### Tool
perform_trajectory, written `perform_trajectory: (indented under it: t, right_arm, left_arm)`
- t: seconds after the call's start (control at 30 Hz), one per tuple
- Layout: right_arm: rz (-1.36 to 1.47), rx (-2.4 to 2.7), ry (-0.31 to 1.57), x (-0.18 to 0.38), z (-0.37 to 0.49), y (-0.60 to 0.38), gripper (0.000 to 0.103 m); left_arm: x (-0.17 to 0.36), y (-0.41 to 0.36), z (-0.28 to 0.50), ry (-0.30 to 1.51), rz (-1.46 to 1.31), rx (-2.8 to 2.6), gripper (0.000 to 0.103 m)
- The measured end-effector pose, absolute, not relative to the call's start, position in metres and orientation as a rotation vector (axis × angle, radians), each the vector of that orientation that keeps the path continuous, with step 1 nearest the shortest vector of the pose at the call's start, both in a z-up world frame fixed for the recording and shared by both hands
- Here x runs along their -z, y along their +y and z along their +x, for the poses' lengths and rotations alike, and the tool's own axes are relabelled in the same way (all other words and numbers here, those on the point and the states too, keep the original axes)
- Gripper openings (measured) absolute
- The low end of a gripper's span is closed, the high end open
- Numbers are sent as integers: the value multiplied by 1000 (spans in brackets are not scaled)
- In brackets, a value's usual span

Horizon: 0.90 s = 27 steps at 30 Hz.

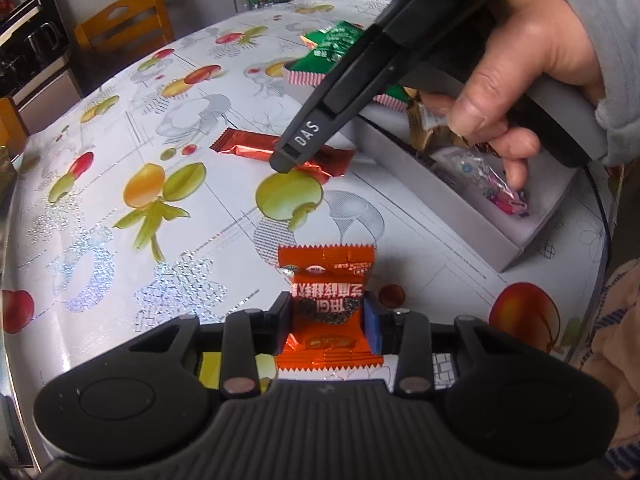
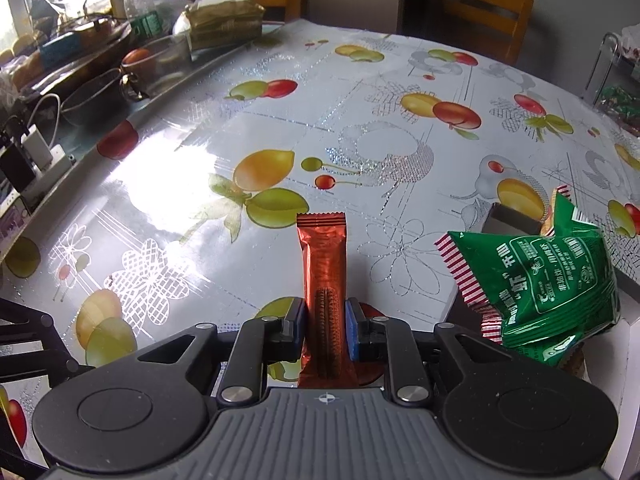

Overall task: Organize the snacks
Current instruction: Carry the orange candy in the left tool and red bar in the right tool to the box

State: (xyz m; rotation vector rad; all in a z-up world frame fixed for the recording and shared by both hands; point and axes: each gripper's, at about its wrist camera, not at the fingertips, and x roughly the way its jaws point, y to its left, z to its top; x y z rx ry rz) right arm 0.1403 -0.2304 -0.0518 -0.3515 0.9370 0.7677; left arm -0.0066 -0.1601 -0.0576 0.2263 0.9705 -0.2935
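In the left wrist view my left gripper (image 1: 326, 320) is shut on an orange snack packet (image 1: 326, 276) that lies on the fruit-print tablecloth. Further back, my right gripper (image 1: 285, 162) points down onto a shiny red bar wrapper (image 1: 240, 146). In the right wrist view my right gripper (image 2: 326, 328) is shut on that red bar wrapper (image 2: 323, 256), which stretches away from the pads. A grey open box (image 1: 460, 220) to the right holds several small wrapped sweets (image 1: 500, 188). Green packets (image 1: 332, 50) with striped edges rest at its far end, and they show again as green packets (image 2: 548, 280).
A person's hand (image 1: 520, 72) in a grey sleeve holds the right gripper above the box. Wooden chairs (image 2: 480, 4) stand behind the table. Bowls, bottles and a power strip (image 2: 40, 160) crowd a ledge at the left. A wire rack (image 2: 612, 76) stands at the far right.
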Motion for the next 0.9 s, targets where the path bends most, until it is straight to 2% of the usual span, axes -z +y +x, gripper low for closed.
perform_trajectory:
  t: [0.53, 0.9]
  right_arm:
    - [-299, -775, 862, 20, 124, -245, 22]
    - [-250, -753, 808, -4, 116, -262, 22]
  left_arm:
    - [41, -145, 0, 941, 94, 181, 34]
    - [24, -153, 8, 895, 101, 169, 34]
